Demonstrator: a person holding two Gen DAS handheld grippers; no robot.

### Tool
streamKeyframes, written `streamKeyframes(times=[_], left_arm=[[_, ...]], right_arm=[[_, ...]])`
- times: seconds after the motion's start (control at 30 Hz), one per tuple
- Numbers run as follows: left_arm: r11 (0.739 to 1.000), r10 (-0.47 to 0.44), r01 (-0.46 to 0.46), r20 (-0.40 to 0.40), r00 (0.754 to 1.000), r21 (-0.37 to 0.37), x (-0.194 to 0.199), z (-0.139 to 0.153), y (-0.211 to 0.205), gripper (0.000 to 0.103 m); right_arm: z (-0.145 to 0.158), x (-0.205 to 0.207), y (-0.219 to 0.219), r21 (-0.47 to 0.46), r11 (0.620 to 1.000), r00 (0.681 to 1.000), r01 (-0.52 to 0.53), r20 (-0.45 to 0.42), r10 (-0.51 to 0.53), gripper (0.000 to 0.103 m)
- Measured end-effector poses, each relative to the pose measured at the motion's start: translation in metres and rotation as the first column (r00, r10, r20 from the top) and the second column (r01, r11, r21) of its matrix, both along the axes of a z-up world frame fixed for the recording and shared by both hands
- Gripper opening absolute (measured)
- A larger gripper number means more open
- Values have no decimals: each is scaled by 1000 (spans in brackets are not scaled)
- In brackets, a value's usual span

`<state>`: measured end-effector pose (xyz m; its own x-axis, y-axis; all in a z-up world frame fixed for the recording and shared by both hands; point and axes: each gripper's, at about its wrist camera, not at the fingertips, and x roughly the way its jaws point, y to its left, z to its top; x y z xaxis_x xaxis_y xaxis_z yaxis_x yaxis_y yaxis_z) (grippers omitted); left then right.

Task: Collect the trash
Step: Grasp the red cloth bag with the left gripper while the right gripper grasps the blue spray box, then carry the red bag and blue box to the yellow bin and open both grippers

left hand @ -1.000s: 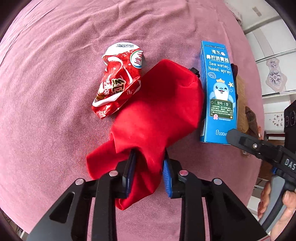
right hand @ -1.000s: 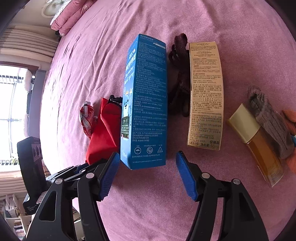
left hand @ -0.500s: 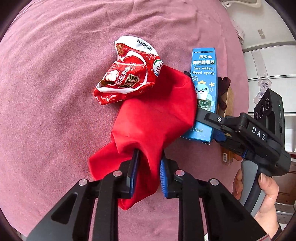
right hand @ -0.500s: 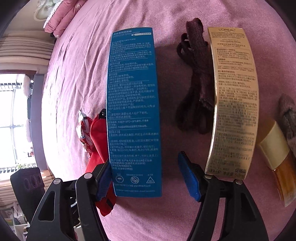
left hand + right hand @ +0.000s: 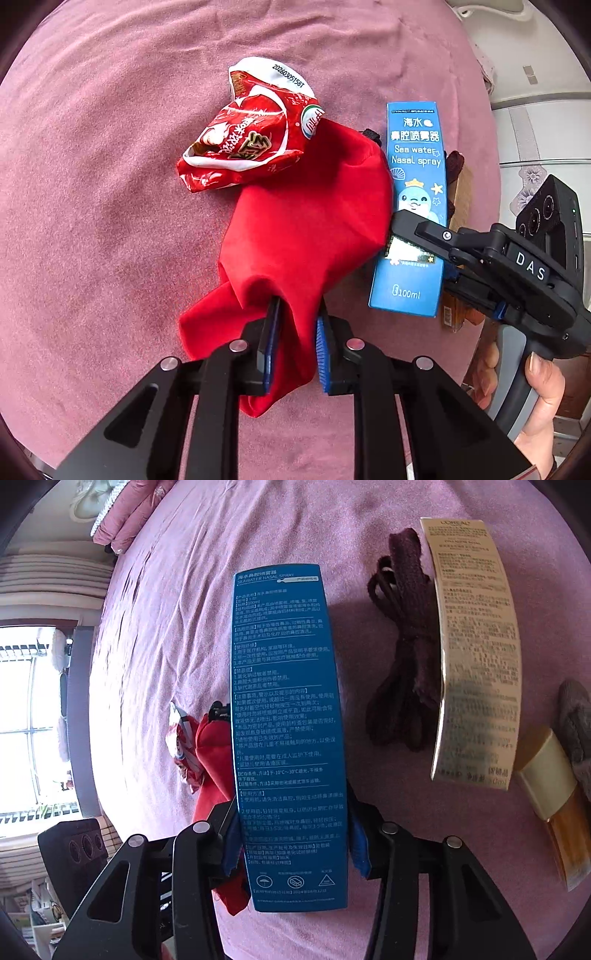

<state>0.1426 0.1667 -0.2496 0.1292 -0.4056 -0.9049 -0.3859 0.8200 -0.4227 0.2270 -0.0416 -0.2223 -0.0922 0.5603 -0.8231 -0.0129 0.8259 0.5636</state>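
My left gripper [image 5: 295,332] is shut on the edge of a red cloth bag [image 5: 306,221] that lies on the pink bedspread. A crumpled red snack wrapper [image 5: 247,140] rests at the bag's far end. A blue nasal-spray box [image 5: 413,177] lies right of the bag. My right gripper [image 5: 291,845] is shut on the near end of the blue box [image 5: 284,701], its blue pads pressing both sides. It also shows in the left wrist view [image 5: 424,243], clamped across the box. The red bag [image 5: 210,760] sits just left of the box in the right wrist view.
On the pink bedspread [image 5: 184,590], right of the blue box, lie a dark maroon cord bundle [image 5: 402,657], a gold L'Oreal box [image 5: 476,657], an amber perfume bottle [image 5: 554,805] and a grey knitted item [image 5: 576,723]. Pink pillows [image 5: 129,513] lie at the far edge.
My right gripper moved forward around the blue box and closed on its near end. My left gripper narrowed a little on the red bag, and its view turned slightly.
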Motion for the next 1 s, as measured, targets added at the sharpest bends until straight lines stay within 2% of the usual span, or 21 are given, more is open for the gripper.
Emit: streamKeyframes(times=[0.27,0.43,0.6,0.77,1.0], left_arm=[[997,-80,80,6,997,12,-31,26,-42,13],[993,-121,121,29,992,-4,-48,48,-78,13],[980,-196,197,66,978,-2,-55,74,-128,13],[952,-304,306,99,947,0,-48,94,-195,13],[882,-469,472,127,874,12,-31,108,-303,13]], right_arm=[[28,-46,-42,59,998,1000,-18,-3,18,45],[57,-66,-92,66,997,998,47,30,-49,45],[79,-91,-160,52,986,984,160,66,-163,45],[94,-121,-227,39,962,957,269,102,-271,46],[102,-163,-327,35,905,897,423,122,-424,46]])
